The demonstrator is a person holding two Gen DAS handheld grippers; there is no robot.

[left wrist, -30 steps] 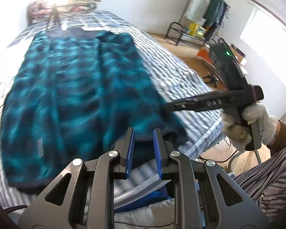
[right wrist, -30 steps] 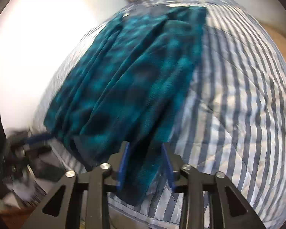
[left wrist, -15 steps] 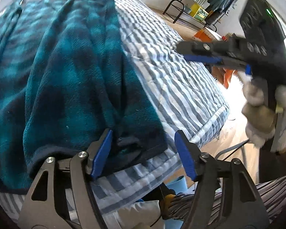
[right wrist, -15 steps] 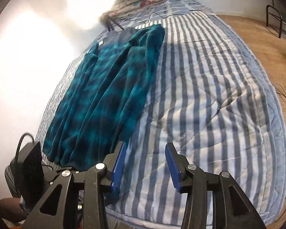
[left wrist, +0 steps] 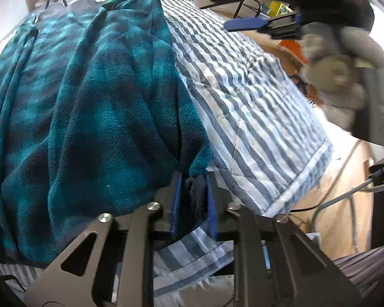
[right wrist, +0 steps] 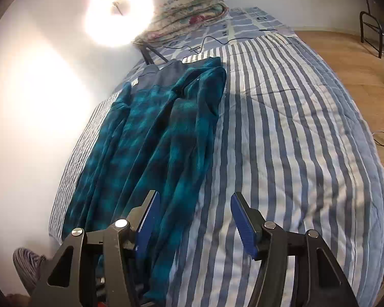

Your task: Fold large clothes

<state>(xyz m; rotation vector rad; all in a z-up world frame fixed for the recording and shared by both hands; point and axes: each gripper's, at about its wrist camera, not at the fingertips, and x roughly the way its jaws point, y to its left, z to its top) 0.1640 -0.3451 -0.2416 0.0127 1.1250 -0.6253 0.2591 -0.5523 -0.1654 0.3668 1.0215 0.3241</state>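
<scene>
Through the left wrist camera I see my left tool closing its blue pads on the dark hem corner of the teal-and-black plaid fleece garment; the fabric is pinched between them. The garment lies lengthwise along the left part of the bed with the blue-and-white striped quilt, its near edge at the foot of the bed. At upper right, a gloved hand carries my right tool above the quilt, blurred.

Through the right wrist camera, my right tool is opening, its pads wide apart with nothing gripped; it hovers over the garment's right edge and bare quilt. Folded floral bedding sits at the head of the bed, beside a glaring round lamp.
</scene>
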